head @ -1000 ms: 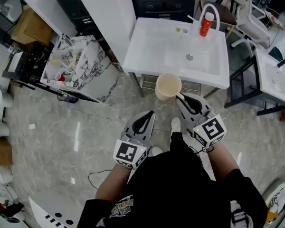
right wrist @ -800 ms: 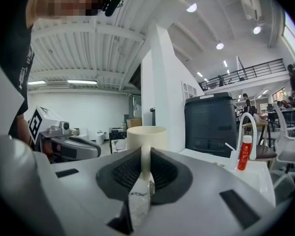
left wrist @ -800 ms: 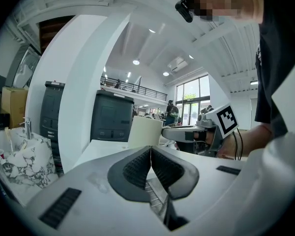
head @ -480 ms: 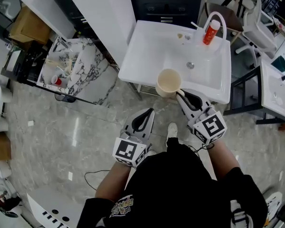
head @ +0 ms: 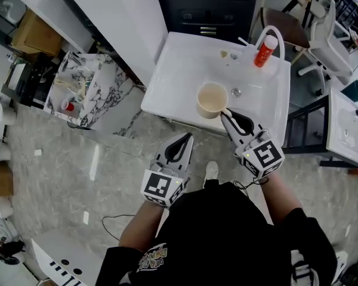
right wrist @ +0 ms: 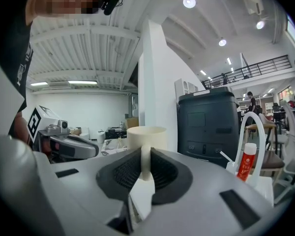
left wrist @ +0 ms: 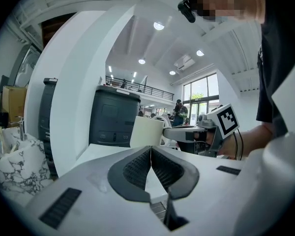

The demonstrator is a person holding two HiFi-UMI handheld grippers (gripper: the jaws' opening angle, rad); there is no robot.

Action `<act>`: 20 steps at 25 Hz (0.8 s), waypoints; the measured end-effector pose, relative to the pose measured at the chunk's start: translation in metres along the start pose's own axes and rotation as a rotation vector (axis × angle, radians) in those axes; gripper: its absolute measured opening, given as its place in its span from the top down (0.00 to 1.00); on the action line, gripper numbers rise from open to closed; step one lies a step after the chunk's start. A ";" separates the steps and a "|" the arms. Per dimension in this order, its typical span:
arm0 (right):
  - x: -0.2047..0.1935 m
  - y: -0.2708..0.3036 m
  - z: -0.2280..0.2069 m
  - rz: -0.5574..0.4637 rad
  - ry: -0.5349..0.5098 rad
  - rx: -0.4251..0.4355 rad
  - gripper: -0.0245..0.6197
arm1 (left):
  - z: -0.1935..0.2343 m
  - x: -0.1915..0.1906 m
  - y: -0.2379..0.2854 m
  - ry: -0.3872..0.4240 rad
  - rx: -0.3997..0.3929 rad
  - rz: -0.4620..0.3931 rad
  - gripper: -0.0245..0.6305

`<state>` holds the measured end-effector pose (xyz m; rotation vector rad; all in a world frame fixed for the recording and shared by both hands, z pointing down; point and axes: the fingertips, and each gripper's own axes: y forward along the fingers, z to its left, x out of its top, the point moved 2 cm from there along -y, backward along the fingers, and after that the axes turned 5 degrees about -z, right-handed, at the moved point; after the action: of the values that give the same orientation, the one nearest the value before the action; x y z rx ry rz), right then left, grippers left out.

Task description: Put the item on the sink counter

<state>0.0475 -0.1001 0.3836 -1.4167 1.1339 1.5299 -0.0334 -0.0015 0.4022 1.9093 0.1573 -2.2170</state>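
A cream mug [head: 212, 99] hangs over the white sink counter [head: 167, 76], above the near part of the basin. My right gripper [head: 225, 113] is shut on its handle; in the right gripper view the handle [right wrist: 146, 162] stands upright between the dark pads, with the mug [right wrist: 146, 136] just beyond. My left gripper [head: 189, 137] is short of the counter's front edge, shut and empty, its pads meeting [left wrist: 151, 150]. The left gripper view shows the mug [left wrist: 146, 131] and the right gripper [left wrist: 184, 132] ahead to the right.
A red bottle [head: 263, 50] and a white looped faucet [head: 271, 33] stand at the counter's back right. A marble-patterned stand [head: 107, 91] with clutter is to the left, a dark cabinet [head: 206, 5] behind, a black frame [head: 304, 130] and a second basin [head: 349, 121] to the right.
Both grippers have moved forward towards the sink. The mug, before short of the counter's front edge, now hangs over the basin. Both grips look unchanged.
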 end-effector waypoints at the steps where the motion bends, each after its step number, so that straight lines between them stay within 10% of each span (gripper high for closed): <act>1: 0.000 0.001 -0.006 0.000 0.000 0.002 0.82 | 0.000 0.000 0.006 -0.001 0.004 -0.001 0.94; 20: 0.003 0.026 -0.068 -0.027 -0.005 0.029 0.82 | -0.004 0.007 0.071 0.020 0.024 0.010 0.94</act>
<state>0.0452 -0.1730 0.3840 -1.4027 1.1245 1.4920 -0.0144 -0.0704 0.3991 1.9415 0.1240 -2.2033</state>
